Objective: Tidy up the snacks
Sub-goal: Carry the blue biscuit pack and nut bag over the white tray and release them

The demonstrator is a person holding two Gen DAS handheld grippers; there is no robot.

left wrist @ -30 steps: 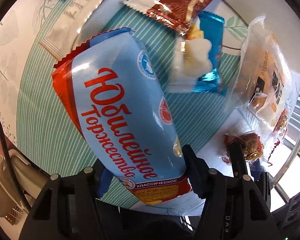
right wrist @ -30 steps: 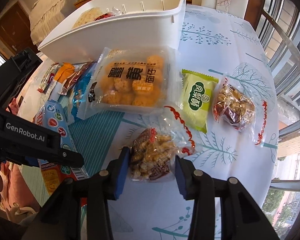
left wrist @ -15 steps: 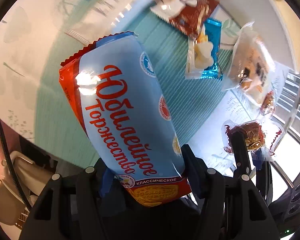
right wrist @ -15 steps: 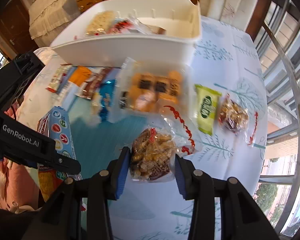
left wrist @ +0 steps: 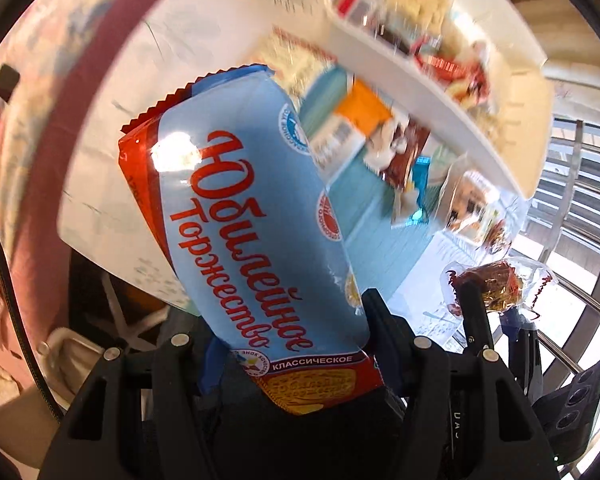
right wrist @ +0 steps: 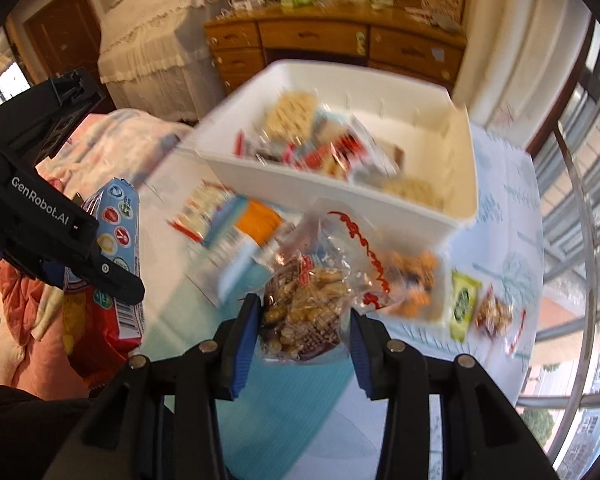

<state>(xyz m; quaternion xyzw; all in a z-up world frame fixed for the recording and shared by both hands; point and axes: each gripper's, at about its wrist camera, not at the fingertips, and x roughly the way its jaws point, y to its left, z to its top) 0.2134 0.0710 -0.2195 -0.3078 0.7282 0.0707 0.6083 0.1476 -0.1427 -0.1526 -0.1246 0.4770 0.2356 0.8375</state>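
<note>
Gripping a blue biscuit pack (left wrist: pixel 256 232) in my left gripper (left wrist: pixel 292 344) and a clear bag of nut snacks (right wrist: pixel 312 308) in my right gripper (right wrist: pixel 302 344), I hold both above the table (right wrist: pixel 496 208), near the white bin (right wrist: pixel 460 184) of snacks.

Daylight floods in from the window (right wrist: pixel 580 208) on the right, washing the panes nearly white and leaving the room bright. A hot spot of glare sits on the glossy blue biscuit packet (left wrist: pixel 256 216), which stays sharp along with the tongs, while the white bin (right wrist: pixel 340 200) and the snacks on the tabletop (left wrist: pixel 100 184) smear with motion blur. Both views bulge like a fishbowl, with black corners.
</note>
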